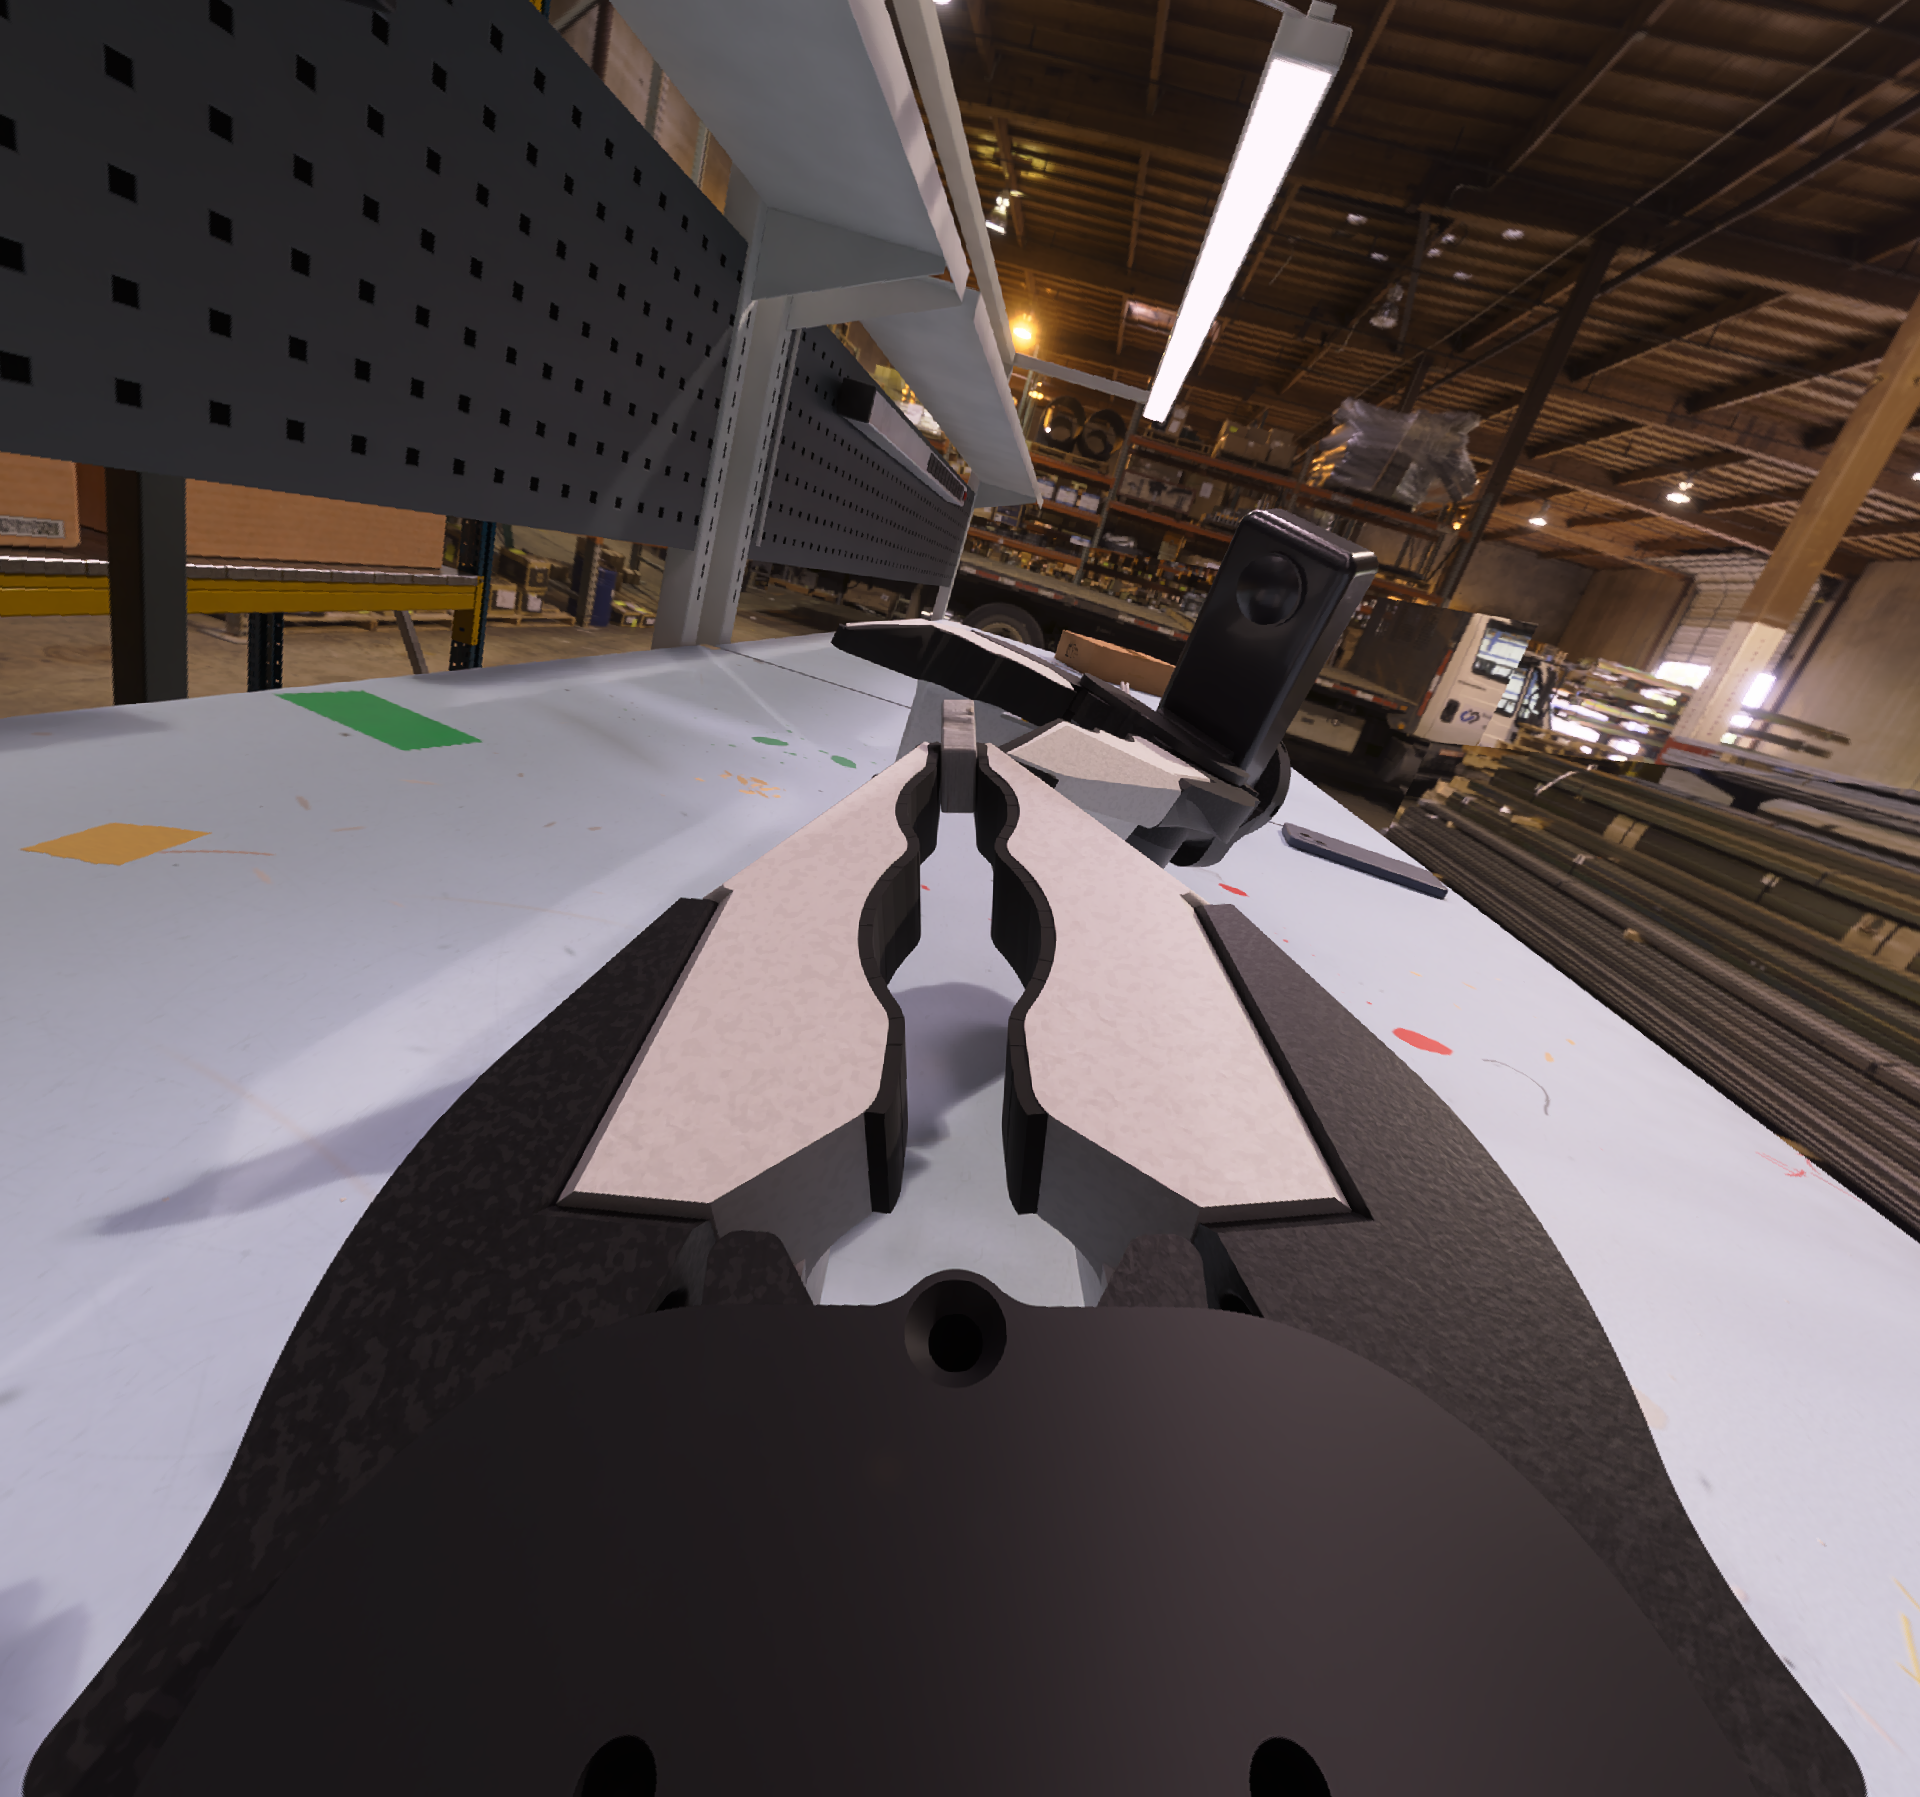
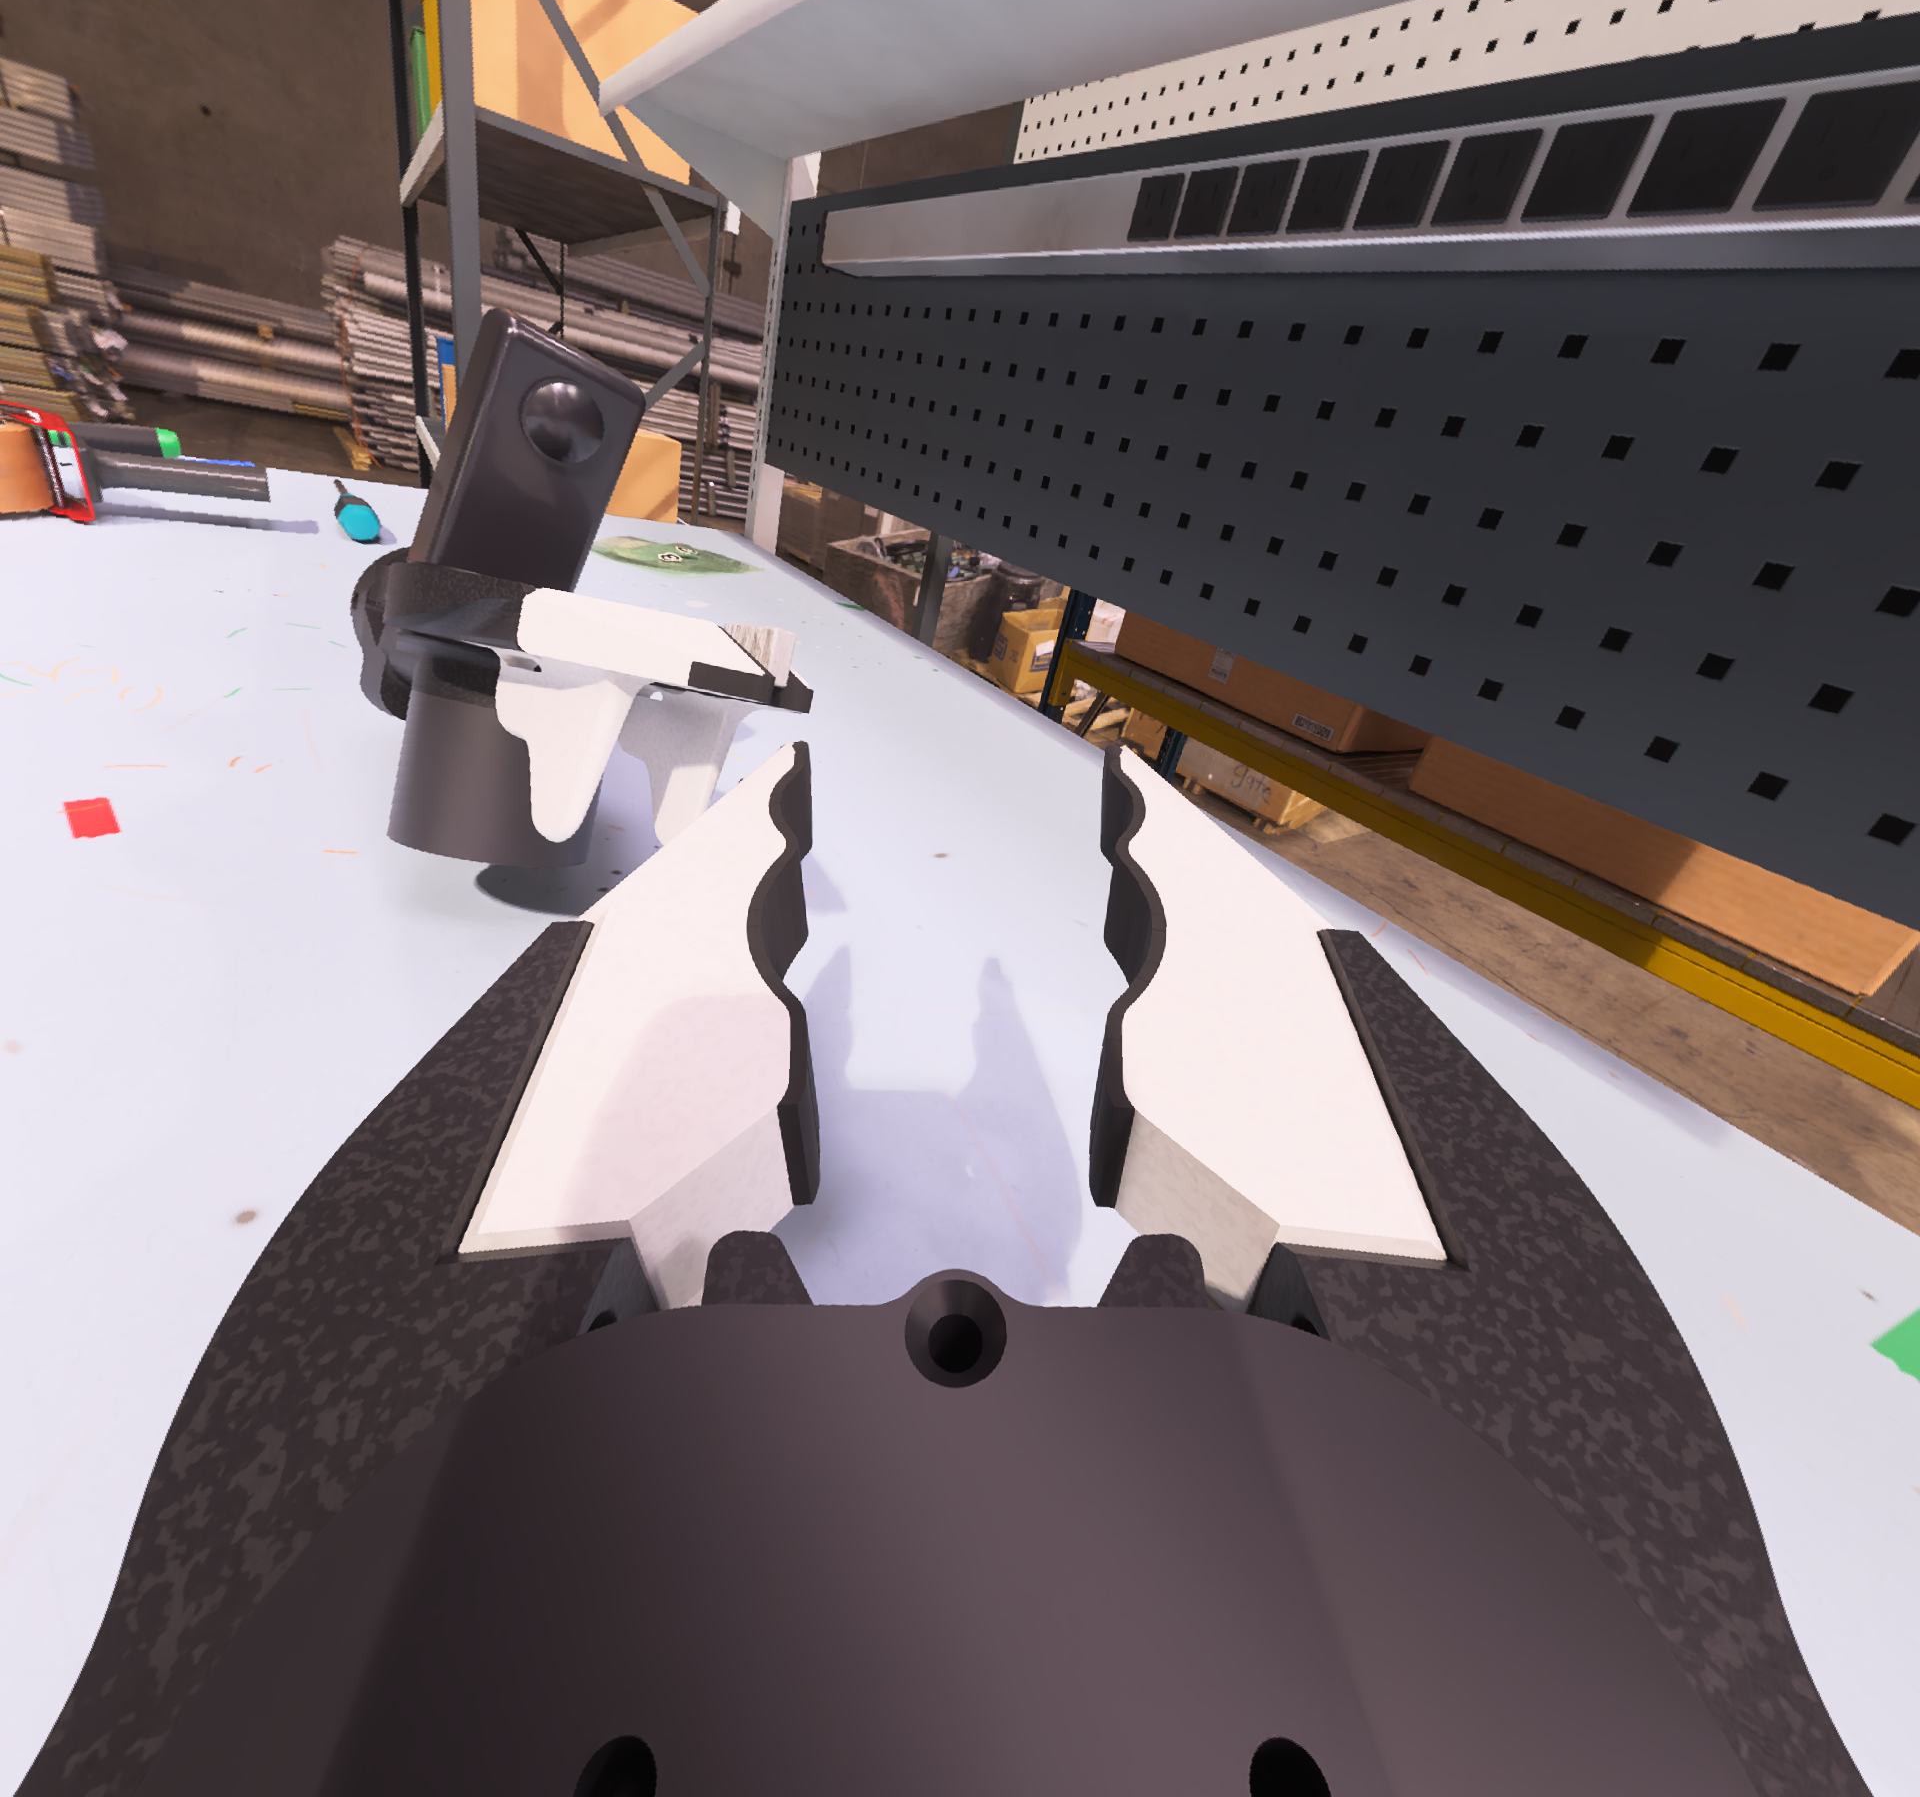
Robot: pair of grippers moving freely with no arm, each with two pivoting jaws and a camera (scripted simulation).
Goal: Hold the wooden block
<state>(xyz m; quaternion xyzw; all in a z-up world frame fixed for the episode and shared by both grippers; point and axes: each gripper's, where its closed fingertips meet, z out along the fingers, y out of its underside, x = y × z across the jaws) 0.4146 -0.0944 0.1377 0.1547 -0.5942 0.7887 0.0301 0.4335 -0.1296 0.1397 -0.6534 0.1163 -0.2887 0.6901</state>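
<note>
The left claw [image 1: 956,771] reaches low and nearly level over the pale blue table [image 1: 416,968], its white fingers pressed onto a small pale wooden block [image 1: 956,745] pinched at the very tips, above the table's far middle. Only a narrow sliver of the block shows between the tips; its full shape cannot be made out. From the right wrist view the block [image 2: 764,648] appears as a grained end at the left claw's tips, far left of the right claw [image 2: 956,771], which hovers over the table with fingers spread wide and nothing between them. Beyond the left claw the right claw's black camera housing blocks the far table edge. A dark grey flat plate [image 1: 1361,859] lies to the right, a teal-handled screwdriver [image 2: 358,513] far left, under a dark pegboard [image 2: 1351,459].
</note>
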